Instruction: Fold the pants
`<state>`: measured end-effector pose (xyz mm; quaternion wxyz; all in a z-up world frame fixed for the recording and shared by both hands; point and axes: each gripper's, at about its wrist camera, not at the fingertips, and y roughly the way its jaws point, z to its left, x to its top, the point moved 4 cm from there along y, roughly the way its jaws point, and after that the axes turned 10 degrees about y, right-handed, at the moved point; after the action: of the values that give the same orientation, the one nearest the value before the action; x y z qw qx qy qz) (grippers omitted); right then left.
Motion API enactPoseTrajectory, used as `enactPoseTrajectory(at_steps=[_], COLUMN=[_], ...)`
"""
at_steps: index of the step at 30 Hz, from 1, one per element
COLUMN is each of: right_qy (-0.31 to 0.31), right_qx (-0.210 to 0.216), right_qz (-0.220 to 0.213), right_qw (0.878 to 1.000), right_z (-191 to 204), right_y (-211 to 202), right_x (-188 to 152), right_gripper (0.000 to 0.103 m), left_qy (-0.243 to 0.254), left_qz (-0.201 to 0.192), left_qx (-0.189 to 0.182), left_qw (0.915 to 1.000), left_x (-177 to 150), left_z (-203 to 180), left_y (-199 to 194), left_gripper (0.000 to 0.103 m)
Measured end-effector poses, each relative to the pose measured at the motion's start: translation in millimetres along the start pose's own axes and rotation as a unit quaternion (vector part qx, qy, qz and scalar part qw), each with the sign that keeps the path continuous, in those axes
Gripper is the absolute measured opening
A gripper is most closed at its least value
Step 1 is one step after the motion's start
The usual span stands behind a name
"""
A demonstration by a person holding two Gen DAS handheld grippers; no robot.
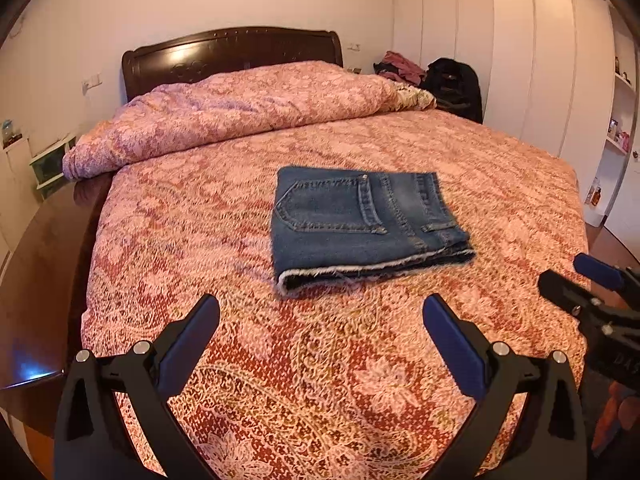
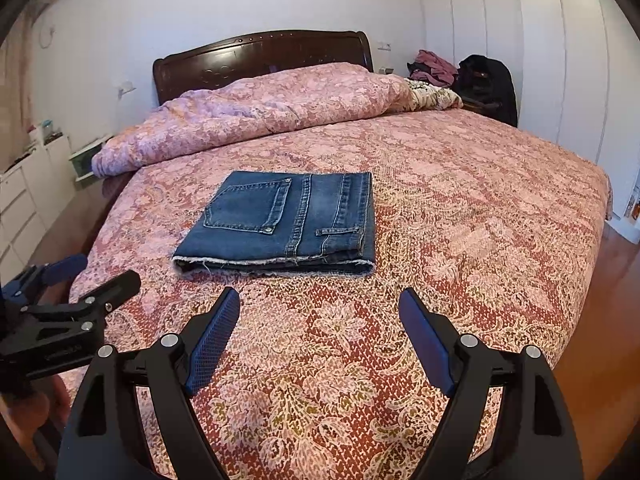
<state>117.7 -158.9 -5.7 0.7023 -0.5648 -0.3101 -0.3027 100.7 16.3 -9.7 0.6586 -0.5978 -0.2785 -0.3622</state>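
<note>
Blue denim pants (image 1: 360,224) lie folded into a compact rectangle on the pink patterned bedspread (image 1: 280,360), back pocket up, frayed hems toward me. They also show in the right wrist view (image 2: 284,224). My left gripper (image 1: 320,312) is open and empty, held above the bedspread just short of the pants. My right gripper (image 2: 320,304) is open and empty, also short of the pants. The right gripper shows at the right edge of the left wrist view (image 1: 576,276); the left gripper shows at the left edge of the right wrist view (image 2: 100,276).
A rolled pink duvet (image 1: 240,116) lies across the head of the bed before a dark wooden headboard (image 1: 232,52). Clothes and a black bag (image 1: 456,84) sit at the far right corner. White wardrobes (image 1: 520,60) line the right wall. A white cabinet (image 2: 28,196) stands at left.
</note>
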Motion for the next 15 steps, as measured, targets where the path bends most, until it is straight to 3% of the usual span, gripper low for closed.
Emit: enactPoseTrajectory(at_steps=[6, 15], right_qy=[-0.003, -0.002], right_qx=[-0.006, -0.004], right_qz=[-0.017, -0.001], right_qw=[1.000, 1.000], right_z=[0.2, -3.0], right_y=[-5.9, -1.9], right_x=[4.1, 1.6], right_gripper=[0.081, 0.081], left_qy=[0.024, 0.047], left_qz=[-0.035, -0.022], left_qx=[0.025, -0.008], left_qw=[0.9988, 0.9986], left_x=[16.2, 13.1], left_z=[-6.1, -16.1], left_y=[-14.5, -7.7], left_gripper=[0.101, 0.101])
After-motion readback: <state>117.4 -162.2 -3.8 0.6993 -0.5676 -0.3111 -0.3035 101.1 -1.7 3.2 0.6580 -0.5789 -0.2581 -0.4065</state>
